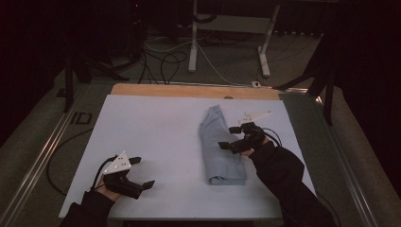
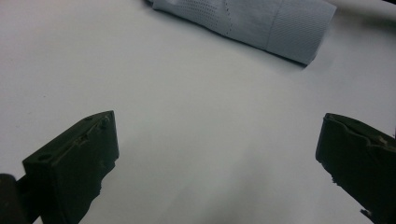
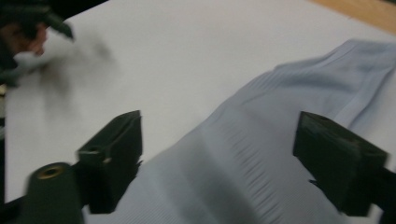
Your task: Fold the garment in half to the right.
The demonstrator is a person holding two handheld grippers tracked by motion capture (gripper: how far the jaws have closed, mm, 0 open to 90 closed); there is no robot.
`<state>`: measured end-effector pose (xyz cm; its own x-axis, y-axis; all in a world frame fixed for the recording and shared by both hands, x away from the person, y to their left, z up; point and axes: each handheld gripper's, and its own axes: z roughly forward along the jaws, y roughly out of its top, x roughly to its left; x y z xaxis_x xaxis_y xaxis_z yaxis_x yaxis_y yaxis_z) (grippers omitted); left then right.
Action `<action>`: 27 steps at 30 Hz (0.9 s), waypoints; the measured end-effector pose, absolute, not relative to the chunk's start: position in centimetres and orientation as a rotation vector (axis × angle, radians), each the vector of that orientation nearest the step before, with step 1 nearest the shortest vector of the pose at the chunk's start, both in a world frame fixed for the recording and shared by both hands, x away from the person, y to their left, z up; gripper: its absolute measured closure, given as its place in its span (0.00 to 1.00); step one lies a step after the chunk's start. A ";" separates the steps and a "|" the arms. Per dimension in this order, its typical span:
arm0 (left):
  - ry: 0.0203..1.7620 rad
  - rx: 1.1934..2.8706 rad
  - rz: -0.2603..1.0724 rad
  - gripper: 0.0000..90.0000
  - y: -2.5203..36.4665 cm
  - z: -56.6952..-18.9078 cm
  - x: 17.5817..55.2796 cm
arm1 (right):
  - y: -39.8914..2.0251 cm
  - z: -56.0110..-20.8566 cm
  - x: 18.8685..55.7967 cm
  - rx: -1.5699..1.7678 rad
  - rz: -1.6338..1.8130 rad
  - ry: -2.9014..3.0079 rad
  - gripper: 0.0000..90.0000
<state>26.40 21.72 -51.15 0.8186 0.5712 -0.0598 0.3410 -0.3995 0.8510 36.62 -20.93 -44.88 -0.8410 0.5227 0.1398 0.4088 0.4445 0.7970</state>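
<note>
One folded garment (image 1: 221, 145) on table (image 1: 142, 142)

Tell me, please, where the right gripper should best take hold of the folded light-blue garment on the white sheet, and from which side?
Probably the long right edge of the folded garment, approached from the right. The cloth lies flat in a long narrow strip, and the right gripper hangs at that edge with its jaws wide open. A low sideways approach would let one jaw slide under the layers. The white sheet around it is bare.

Ribbed pale-blue cloth garment (image 1: 221, 146) lies on a smooth, matt white sheet (image 1: 151, 137).
</note>
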 end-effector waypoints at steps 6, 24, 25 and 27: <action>0.677 2.021 0.296 0.00 21.7 -51.2 26.5 | -22.0 -46.6 33.0 0.757 1.365 2.597 0.48; 0.669 2.025 0.284 0.00 21.6 -51.3 26.5 | -22.0 -52.4 28.7 0.571 0.995 2.684 0.65; 0.668 2.026 0.285 0.00 21.6 -51.3 26.5 | -21.8 -52.4 28.5 0.574 0.974 2.668 0.70; 0.666 2.028 0.283 0.00 21.6 -51.3 26.5 | -21.7 -52.3 28.4 0.556 0.948 2.657 0.73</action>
<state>26.46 21.57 -51.32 0.8247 0.5617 -0.0662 0.3419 -0.4018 0.8495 28.44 -21.72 -52.32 -0.8912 0.4379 -0.1181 0.2643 0.7131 0.6494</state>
